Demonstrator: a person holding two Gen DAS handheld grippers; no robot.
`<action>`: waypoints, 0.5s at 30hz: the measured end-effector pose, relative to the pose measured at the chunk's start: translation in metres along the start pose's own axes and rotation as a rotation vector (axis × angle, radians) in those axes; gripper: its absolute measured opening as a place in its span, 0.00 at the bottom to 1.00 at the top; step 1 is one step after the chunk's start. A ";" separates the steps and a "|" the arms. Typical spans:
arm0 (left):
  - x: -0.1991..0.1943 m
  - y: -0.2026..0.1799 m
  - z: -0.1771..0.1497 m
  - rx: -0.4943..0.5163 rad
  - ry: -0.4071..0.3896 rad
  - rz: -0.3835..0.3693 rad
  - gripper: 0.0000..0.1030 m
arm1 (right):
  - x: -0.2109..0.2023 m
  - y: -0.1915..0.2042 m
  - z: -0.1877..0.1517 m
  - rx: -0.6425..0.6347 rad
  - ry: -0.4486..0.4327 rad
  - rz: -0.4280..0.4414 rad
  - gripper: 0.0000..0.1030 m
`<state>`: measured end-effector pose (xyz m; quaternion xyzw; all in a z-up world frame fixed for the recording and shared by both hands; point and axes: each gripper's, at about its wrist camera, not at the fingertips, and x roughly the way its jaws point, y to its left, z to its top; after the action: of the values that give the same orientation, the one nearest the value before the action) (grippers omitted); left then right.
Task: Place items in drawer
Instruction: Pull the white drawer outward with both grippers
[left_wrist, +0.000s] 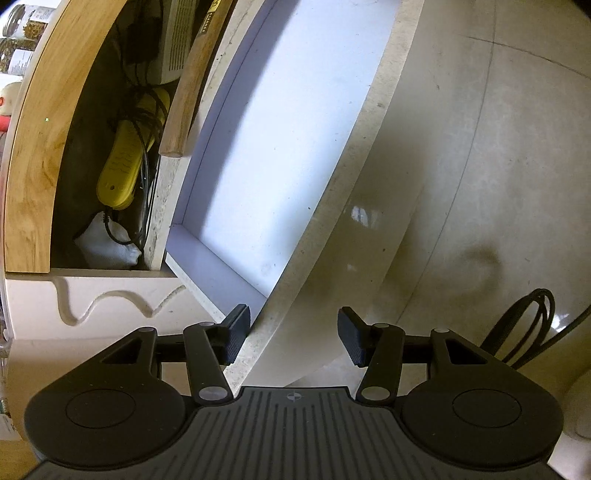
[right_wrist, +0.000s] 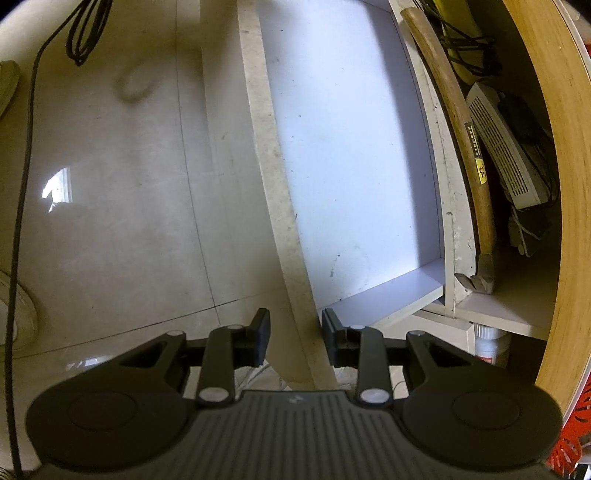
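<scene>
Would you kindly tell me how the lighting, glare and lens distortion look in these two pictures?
Left wrist view: fisheye bends the drawer edges into curves; the cabinet interior is dim; a bright window reflection glares on the floor. Right wrist view: the same bowing; a diagonal shadow crosses the drawer bottom; glare on the floor; all reasonably sharp.

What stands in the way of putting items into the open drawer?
Nothing visible. The drawer is open and its floor is bare. The hammer lies in the cabinet behind it, outside its walls.
</scene>
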<state>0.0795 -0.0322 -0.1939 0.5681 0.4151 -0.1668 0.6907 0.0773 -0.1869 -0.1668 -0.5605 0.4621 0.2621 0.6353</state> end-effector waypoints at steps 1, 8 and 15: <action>0.000 0.000 0.000 -0.001 0.000 -0.001 0.49 | 0.000 0.000 0.000 0.001 0.000 0.001 0.32; 0.003 0.006 0.002 -0.003 0.000 -0.003 0.49 | -0.002 0.001 0.000 0.003 0.000 0.005 0.32; 0.004 0.015 0.003 -0.035 0.014 -0.058 0.76 | -0.002 -0.004 -0.004 0.043 -0.026 0.015 0.40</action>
<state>0.0934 -0.0290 -0.1873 0.5451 0.4391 -0.1753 0.6924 0.0791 -0.1911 -0.1634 -0.5399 0.4636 0.2641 0.6510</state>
